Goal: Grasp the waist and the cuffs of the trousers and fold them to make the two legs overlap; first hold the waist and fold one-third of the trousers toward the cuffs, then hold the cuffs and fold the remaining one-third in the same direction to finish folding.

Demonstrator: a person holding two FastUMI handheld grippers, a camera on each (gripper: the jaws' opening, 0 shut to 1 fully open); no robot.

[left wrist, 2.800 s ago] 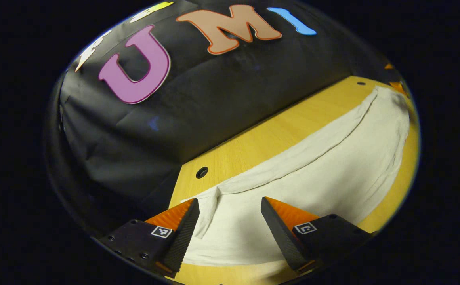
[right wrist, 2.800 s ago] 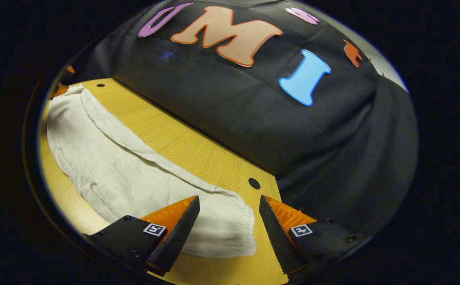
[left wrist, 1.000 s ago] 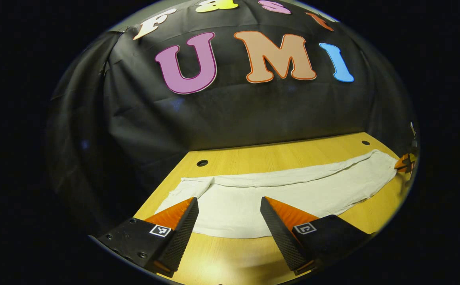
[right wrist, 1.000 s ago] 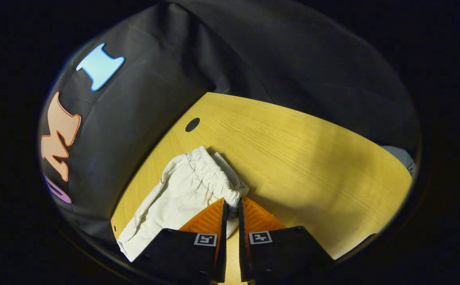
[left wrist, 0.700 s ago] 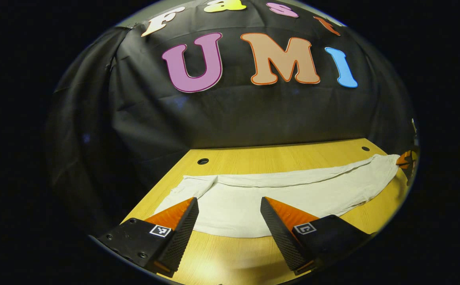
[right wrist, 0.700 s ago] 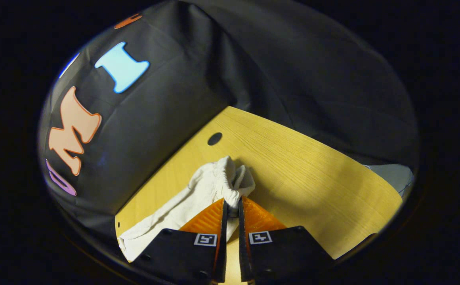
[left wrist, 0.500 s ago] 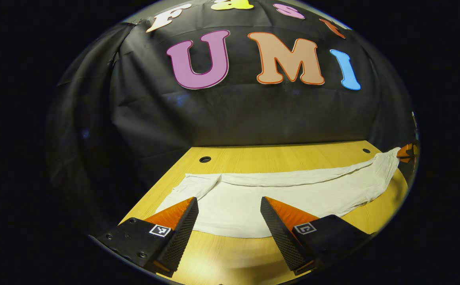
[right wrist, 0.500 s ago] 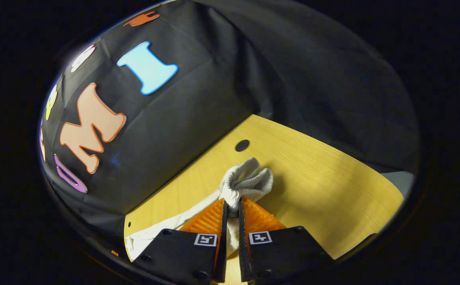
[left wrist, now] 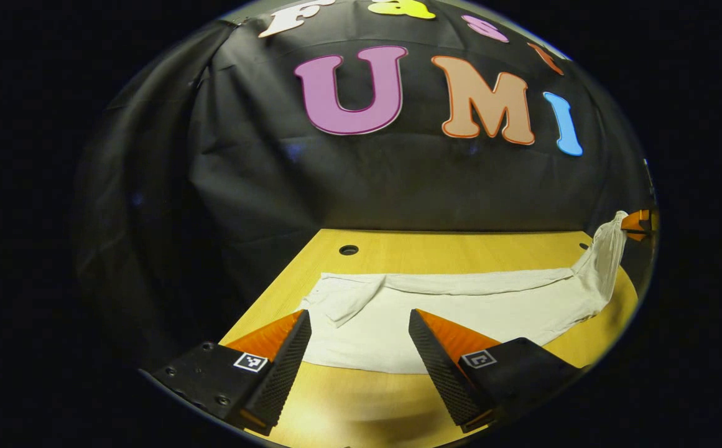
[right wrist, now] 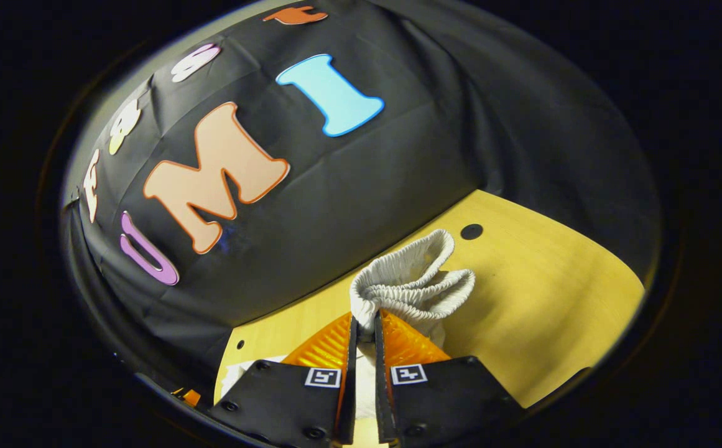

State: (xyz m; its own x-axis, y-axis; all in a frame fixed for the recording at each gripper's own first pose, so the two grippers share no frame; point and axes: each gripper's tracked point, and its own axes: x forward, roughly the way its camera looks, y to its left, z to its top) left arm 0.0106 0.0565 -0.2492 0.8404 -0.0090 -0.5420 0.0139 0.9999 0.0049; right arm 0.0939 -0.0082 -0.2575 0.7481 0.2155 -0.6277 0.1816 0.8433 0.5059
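Right gripper view shows the right gripper (right wrist: 361,323) at the bottom centre of the frame, its fingers clenched on the gathered elastic waist (right wrist: 407,280) of the off-white cotton trousers (right wrist: 398,292); the waistband bunches into a ruffled loop above the fingertips, lifted clear of the yellow wooden table (right wrist: 541,311) with its round dark hole (right wrist: 471,231) at the right of centre; left gripper view shows the left gripper (left wrist: 357,339) at the bottom centre, jaws released and spread wide, hovering over the near cuff end of the trousers (left wrist: 460,305), which lie flat in a long band across the lower middle of the frame; at the far right edge the cloth rises steeply to the other gripper (left wrist: 637,223)

Risks, as I judge them: the hold is on a narrow pinch of elastic, so only one layer may be caught and the second leg could peel away during the fold; the bunched waist may land crumpled, not flat, spoiling the one-third crease; with the left gripper not pressing anything, the whole garment could slide along the smooth tabletop as the waist is carried toward the cuffs; the curled corner (left wrist: 342,305) at the left end could stay tucked under
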